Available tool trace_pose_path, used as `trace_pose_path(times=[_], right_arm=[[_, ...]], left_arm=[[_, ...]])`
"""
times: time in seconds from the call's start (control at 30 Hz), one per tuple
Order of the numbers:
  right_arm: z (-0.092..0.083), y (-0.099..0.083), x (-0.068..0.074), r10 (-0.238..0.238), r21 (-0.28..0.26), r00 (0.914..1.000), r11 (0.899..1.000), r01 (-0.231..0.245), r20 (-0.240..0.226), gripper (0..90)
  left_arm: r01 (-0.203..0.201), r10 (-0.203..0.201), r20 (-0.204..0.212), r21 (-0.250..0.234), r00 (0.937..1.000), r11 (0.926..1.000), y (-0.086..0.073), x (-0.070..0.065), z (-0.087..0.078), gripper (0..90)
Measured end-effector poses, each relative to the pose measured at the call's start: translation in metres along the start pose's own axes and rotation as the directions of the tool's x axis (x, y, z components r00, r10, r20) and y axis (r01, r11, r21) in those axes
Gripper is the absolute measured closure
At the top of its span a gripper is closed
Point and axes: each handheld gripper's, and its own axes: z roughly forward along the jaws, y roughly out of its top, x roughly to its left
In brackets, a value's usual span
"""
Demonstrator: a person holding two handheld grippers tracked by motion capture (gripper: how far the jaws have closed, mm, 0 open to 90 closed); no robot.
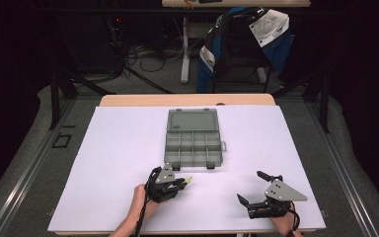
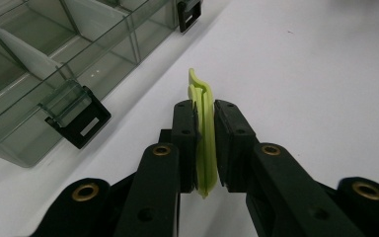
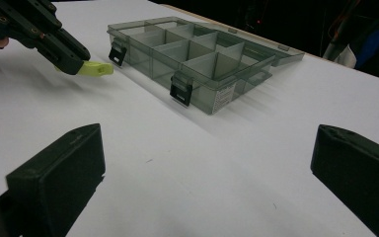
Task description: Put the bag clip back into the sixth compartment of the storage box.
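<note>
On the counter (image 1: 118,148) we list one box (image 1: 194,146), lid (image 1: 193,120) open and lying flat behind it, at the middle. We place the left gripper (image 1: 180,182) just before the box's near edge, toward its left corner, with a clip (image 2: 205,133) between its jaws, off the box. We place the right gripper (image 1: 250,188) well to the right, nearer the front edge, apart from the box.

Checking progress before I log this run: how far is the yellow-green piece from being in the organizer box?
Done: the organizer box lies open, and the left tongs are shut on the yellow-green piece. In hand: the piece is near the box's front edge, not over a compartment. Left: placing it inside. The compartments visible look empty. The right tongs are open with nothing between them.
</note>
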Motion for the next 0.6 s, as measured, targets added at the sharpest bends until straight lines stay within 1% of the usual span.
trace_pose_path(times=[0.3,0.47,0.6], right_arm=[[0.0,0.0,0.001,-0.001,0.0,1.0,1.0,0.001,0.002,0.0],[0.001,0.0,0.0,0.002,-0.001,1.0,1.0,-0.002,0.004,0.0],[0.001,0.0,0.0,0.002,0.004,1.0,1.0,-0.003,0.004,0.0]], left_arm=[[-0.009,0.009,-0.008,-0.002,0.9999,1.0,0.002,0.002,-0.005,80.0],[-0.002,0.002,-0.011,-0.008,0.9999,1.0,0.002,0.004,-0.008,80.0],[-0.005,0.005,-0.015,-0.01,0.9999,0.9999,0.003,0.004,-0.01,80.0]])
